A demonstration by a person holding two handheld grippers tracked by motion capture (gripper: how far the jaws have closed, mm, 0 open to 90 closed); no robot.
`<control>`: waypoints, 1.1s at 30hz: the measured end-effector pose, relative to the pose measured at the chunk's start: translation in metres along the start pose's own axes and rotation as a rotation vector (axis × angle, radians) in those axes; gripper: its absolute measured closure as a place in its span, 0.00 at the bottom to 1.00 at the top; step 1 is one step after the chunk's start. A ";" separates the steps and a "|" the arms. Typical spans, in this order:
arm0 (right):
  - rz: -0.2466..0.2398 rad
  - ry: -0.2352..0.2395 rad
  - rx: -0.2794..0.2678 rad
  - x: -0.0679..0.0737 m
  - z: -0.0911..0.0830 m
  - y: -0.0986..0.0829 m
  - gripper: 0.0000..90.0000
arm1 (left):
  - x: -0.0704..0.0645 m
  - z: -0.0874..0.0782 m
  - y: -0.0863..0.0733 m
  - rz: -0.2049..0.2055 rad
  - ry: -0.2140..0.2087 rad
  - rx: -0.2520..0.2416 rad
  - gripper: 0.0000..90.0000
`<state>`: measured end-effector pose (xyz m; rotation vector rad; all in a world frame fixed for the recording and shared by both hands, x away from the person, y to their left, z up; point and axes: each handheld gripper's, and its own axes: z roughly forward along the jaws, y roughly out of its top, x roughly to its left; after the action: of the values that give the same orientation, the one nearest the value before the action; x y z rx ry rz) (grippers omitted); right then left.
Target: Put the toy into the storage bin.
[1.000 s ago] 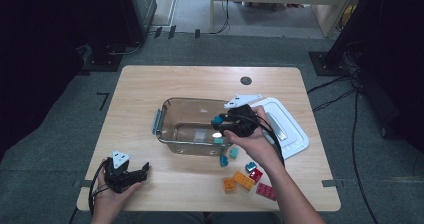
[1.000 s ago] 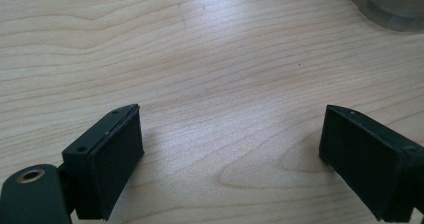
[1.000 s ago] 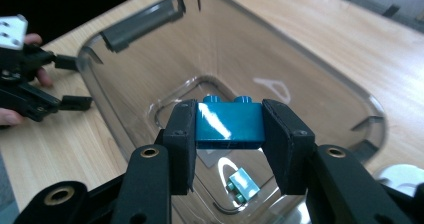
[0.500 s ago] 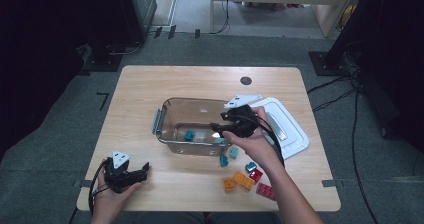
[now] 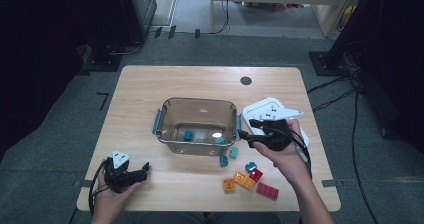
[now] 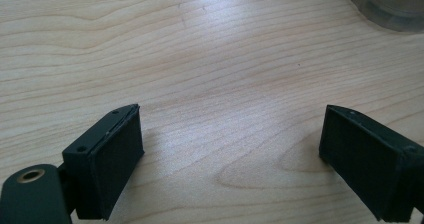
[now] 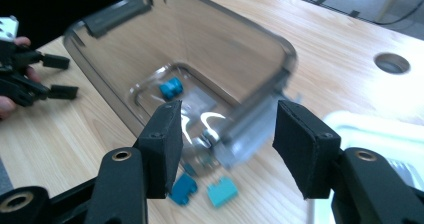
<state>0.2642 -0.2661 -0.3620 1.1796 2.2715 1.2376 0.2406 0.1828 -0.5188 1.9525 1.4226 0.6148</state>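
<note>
My left gripper point(image 5: 145, 169) sits spread and empty at the lower left, unmoved. My right gripper point(image 5: 243, 135), jaws apart, has pulled back right of the clear container point(image 5: 197, 104); a teal brick point(image 5: 188, 135) now lies inside. The container's near handle is blurred.

The wooden table point(image 5: 150, 94) bears a clear container point(image 5: 172, 136), white lid point(image 5: 265, 108) and loose bricks point(image 5: 247, 179).
</note>
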 end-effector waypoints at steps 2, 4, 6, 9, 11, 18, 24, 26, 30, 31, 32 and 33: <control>0.010 -0.003 -0.001 -0.004 -0.004 -0.009 0.50 | 0.000 0.000 0.000 0.002 0.001 0.001 0.11; 0.019 -0.005 0.002 -0.008 -0.006 -0.019 0.50 | 0.000 0.000 0.000 0.001 0.000 0.000 0.11; 0.032 -0.006 0.008 -0.011 -0.007 -0.029 0.50 | 0.000 0.000 0.000 0.001 0.001 0.000 0.11; 0.050 -0.005 0.025 -0.014 -0.005 -0.045 0.50 | 0.000 0.000 0.000 0.001 0.001 0.000 0.11; 0.066 -0.007 0.045 -0.016 -0.001 -0.056 0.51 | 0.000 0.000 0.000 0.001 0.001 0.000 0.11; 0.118 0.009 0.108 -0.019 0.020 -0.092 0.51 | 0.000 0.000 0.000 0.000 0.001 0.000 0.11; 0.155 -0.024 0.190 -0.020 0.040 -0.114 0.51 | 0.000 0.000 0.000 0.000 0.001 0.000 0.11; 0.163 -0.030 0.208 -0.019 0.044 -0.117 0.51 | 0.000 0.000 0.000 0.000 0.001 0.000 0.11; 0.141 -0.057 0.253 -0.013 0.053 -0.121 0.51 | 0.000 0.000 0.000 0.001 0.001 0.000 0.11; 0.129 -0.065 0.263 -0.011 0.055 -0.122 0.51 | 0.000 0.000 0.000 0.000 0.001 0.000 0.11; 0.120 -0.074 0.273 -0.009 0.056 -0.122 0.51 | 0.000 0.000 0.000 0.000 0.000 0.000 0.11; 0.106 -0.082 0.283 -0.007 0.057 -0.122 0.51 | 0.000 0.000 0.000 0.000 0.001 0.000 0.11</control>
<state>0.2387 -0.2752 -0.4945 1.4369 2.4059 0.9024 0.2406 0.1827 -0.5189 1.9524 1.4227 0.6157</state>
